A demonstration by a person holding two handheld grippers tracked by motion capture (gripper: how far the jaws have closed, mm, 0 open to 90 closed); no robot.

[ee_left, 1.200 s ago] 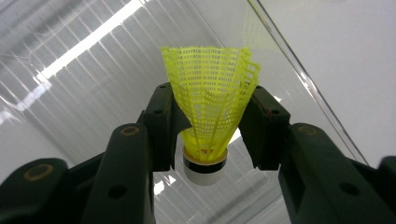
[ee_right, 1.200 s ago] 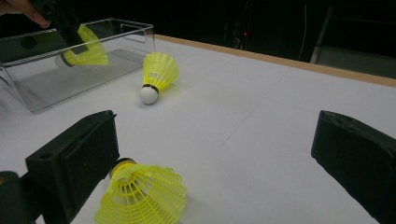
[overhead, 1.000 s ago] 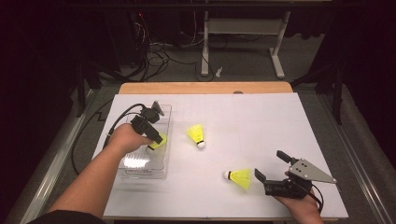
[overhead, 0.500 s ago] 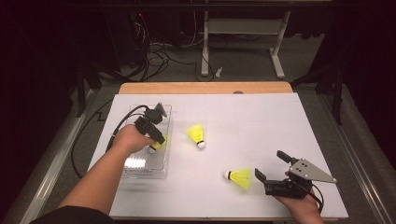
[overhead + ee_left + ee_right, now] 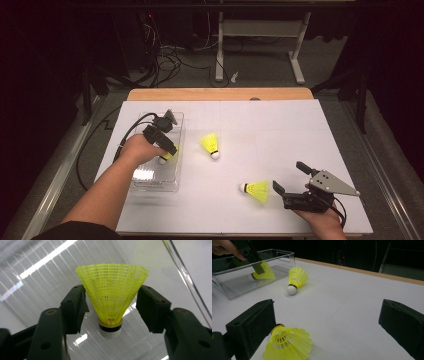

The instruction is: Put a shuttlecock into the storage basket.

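left gripper (image 5: 111, 305) – jaws parted either side of shuttle (image 5: 111, 293) in tray (image 5: 175, 134), skirt away from jaws, contact unclear | right gripper (image 5: 278, 191) – wide open, empty; second shuttle (image 5: 288, 343) beside its left jaw, near table's front edge

Yellow mesh shuttlecocks (image 5: 210, 145), black tongs (image 5: 285, 181)
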